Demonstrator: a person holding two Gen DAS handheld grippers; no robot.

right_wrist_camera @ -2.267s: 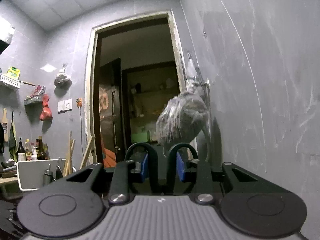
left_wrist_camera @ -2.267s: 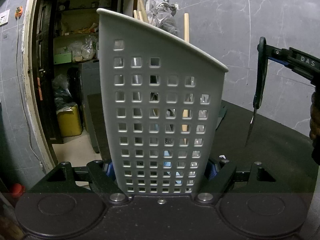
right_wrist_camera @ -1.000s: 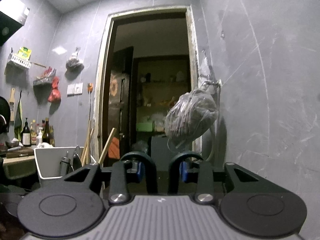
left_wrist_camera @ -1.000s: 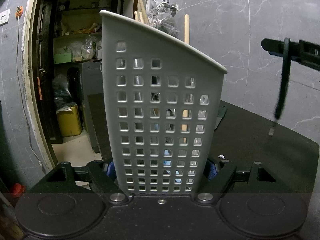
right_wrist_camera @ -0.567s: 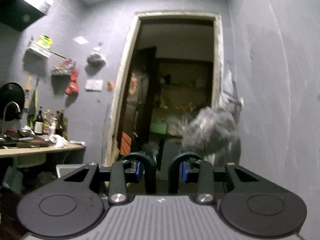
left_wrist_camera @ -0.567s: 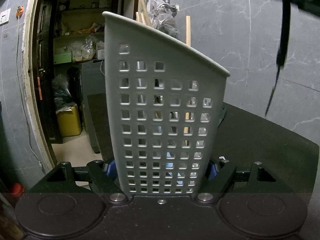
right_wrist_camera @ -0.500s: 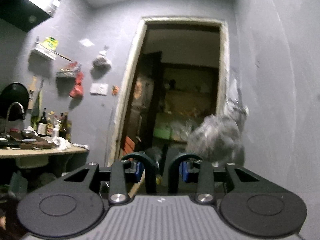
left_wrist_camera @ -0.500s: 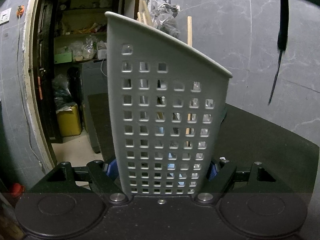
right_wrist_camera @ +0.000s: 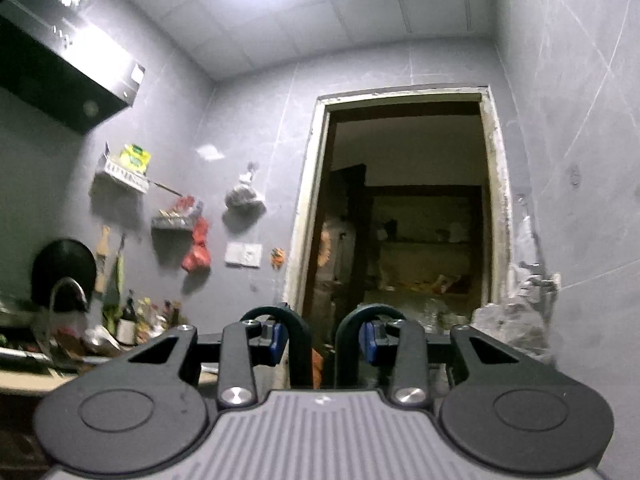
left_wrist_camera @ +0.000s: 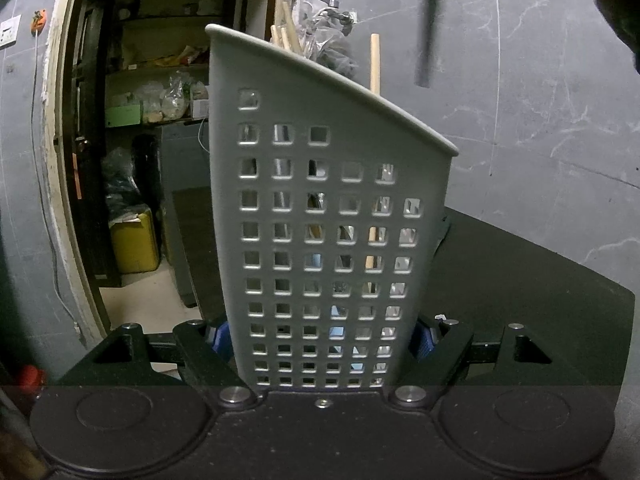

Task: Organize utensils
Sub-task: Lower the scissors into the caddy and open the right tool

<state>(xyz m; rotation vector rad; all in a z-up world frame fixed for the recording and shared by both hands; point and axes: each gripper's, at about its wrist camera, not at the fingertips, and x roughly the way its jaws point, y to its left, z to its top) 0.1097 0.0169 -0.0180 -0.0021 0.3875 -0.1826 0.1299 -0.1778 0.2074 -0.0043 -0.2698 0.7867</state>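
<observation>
My left gripper (left_wrist_camera: 320,336) is shut on a tall grey perforated utensil holder (left_wrist_camera: 328,208), which stands upright on the black table (left_wrist_camera: 520,280) and fills the middle of the left wrist view. Wooden chopsticks (left_wrist_camera: 374,64) stick out of its top, and metal utensils show through the holes. My right gripper (right_wrist_camera: 322,340) is shut on the two black handle loops of a pair of scissors (right_wrist_camera: 298,344). From the left wrist view the scissors (left_wrist_camera: 426,52) hang blurred, high up and to the right of the holder; their blades are hidden in the right wrist view.
An open doorway (right_wrist_camera: 404,220) leads to a cluttered storeroom with a yellow container (left_wrist_camera: 134,240). A plastic bag (left_wrist_camera: 332,52) hangs on the wall behind the holder. A counter with bottles (right_wrist_camera: 128,324) and a tap (right_wrist_camera: 68,288) lies to the left.
The scissors have risen from the right middle of the left wrist view to its top edge. The right wrist view has tilted up toward the ceiling. The holder stays gripped in place.
</observation>
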